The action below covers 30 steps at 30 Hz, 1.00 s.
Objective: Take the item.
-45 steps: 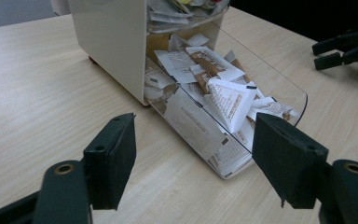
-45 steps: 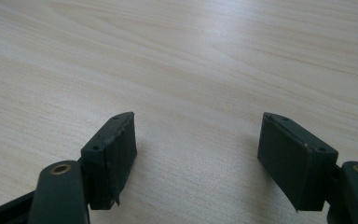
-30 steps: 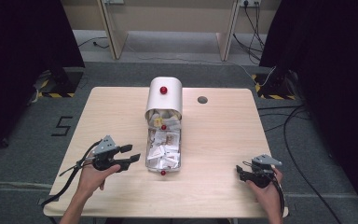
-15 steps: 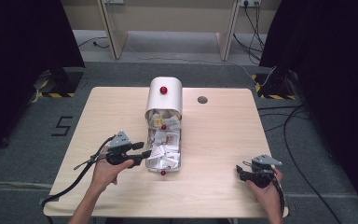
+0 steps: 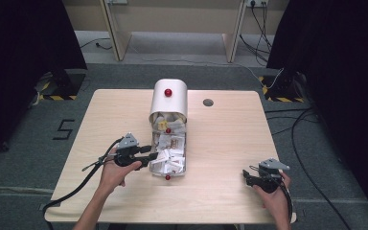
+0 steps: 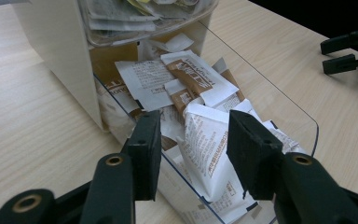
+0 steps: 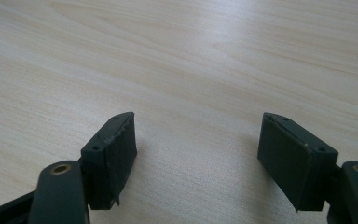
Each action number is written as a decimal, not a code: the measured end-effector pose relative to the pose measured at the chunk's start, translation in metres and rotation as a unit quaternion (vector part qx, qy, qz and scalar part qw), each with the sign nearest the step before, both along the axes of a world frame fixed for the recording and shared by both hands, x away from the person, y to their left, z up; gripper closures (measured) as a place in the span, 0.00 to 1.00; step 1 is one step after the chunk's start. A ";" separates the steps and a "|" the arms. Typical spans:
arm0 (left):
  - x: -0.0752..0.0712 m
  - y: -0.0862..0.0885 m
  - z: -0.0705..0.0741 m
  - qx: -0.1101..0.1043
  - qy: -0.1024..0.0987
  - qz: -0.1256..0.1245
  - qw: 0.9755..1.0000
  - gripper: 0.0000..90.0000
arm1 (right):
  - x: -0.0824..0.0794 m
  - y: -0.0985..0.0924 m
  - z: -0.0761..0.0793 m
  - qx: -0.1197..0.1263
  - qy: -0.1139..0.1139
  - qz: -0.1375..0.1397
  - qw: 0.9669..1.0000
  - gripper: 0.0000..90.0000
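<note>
A cream box (image 5: 168, 103) with a rounded lid and a red knob stands mid-table. Its clear tray (image 5: 184, 152) is drawn out toward me, full of white and brown sachets (image 5: 169, 143). My left gripper (image 5: 152, 156) reaches over the tray's left wall. In the left gripper view the jaws (image 6: 193, 149) have just been closing and straddle an upright white sachet (image 6: 207, 154), with a gap still showing at the left pad (image 6: 147, 149). Low on the table at the right, my right gripper (image 5: 246, 177) rests open, and nothing lies between its jaws (image 7: 198, 149).
The tray's clear wall (image 6: 303, 116) and the box's side (image 6: 56, 46) close in on the left gripper. A small red knob (image 5: 167, 177) marks the tray's front end. A round hole (image 5: 208, 102) sits in the table (image 5: 230, 139) right of the box. Cables trail off the front edge.
The left gripper has moved right, from beside the tray to over its left wall, and its jaws have narrowed around a sachet. The right hand has stayed put.
</note>
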State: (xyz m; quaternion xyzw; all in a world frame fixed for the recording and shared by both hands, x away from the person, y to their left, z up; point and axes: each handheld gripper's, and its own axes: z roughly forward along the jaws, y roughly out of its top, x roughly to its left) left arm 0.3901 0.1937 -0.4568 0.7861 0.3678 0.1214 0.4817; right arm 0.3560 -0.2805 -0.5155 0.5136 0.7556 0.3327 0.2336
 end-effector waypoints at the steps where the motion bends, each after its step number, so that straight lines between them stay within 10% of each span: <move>1: 0.001 -0.001 -0.001 0.001 0.002 0.000 1.000 0.62 | 0.000 0.000 0.000 0.000 0.000 0.000 1.000 0.32; 14: 0.008 -0.008 -0.005 0.009 0.011 -0.007 1.000 0.71 | 0.000 0.000 0.000 0.000 0.000 0.000 1.000 0.32; 30: 0.006 -0.021 -0.009 0.066 -0.001 -0.026 0.997 0.91 | 0.000 0.000 0.000 0.000 0.000 0.001 1.000 0.32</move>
